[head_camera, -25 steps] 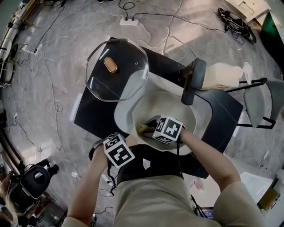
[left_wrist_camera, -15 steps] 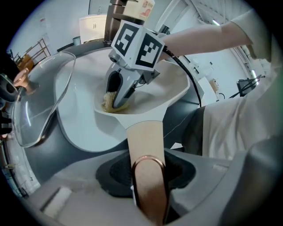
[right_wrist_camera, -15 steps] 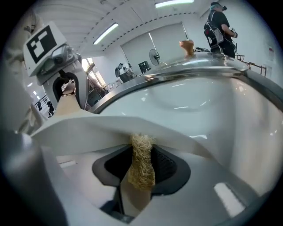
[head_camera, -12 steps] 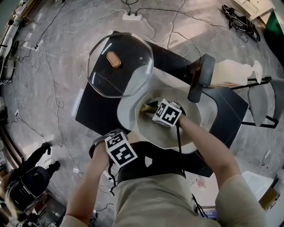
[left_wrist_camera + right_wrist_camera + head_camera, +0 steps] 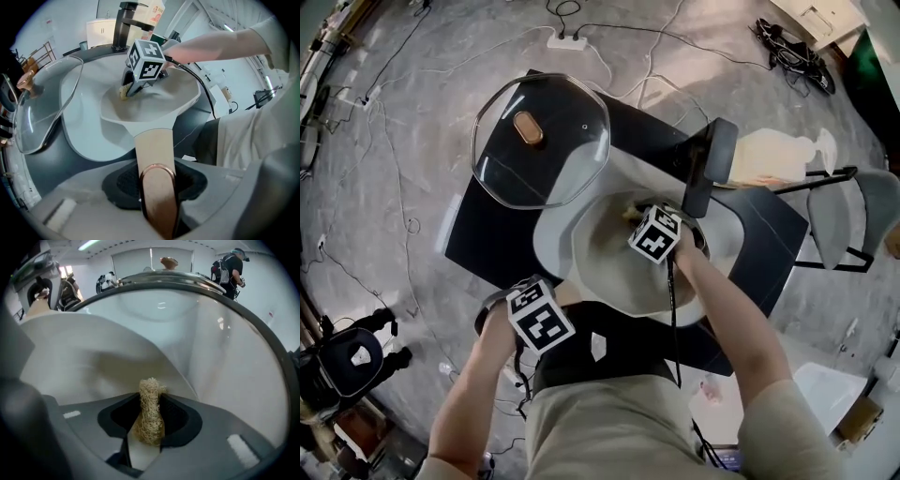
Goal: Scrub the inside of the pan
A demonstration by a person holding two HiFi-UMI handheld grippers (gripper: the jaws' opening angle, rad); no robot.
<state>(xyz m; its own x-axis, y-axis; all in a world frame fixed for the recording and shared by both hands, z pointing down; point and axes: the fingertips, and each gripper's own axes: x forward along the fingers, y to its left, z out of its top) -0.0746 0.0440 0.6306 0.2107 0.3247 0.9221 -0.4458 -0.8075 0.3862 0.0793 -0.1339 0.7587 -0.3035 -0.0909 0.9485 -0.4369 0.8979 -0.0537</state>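
Observation:
A white pan [image 5: 614, 258] sits in the white sink [image 5: 548, 239]. Its beige handle [image 5: 157, 180], ringed with copper, lies between the jaws of my left gripper [image 5: 157, 190], which is shut on it at the pan's near edge [image 5: 542, 314]. My right gripper [image 5: 649, 230] points steeply down inside the pan at its far side, near the faucet. It is shut on a tan fibrous scrubber [image 5: 150, 411], whose tip [image 5: 124, 91] presses on the pan's inner wall [image 5: 89, 362].
A glass lid [image 5: 539, 141] with a copper knob leans over the sink's far-left corner. The dark faucet [image 5: 705, 169] stands right behind the right gripper. A pale bottle [image 5: 778, 155] and a chair [image 5: 853, 220] are to the right. Black counter [image 5: 483, 239] surrounds the sink.
The right gripper has carried the scrubber from the pan's near side across to its far side, toward the faucet. The left gripper has stayed on the handle.

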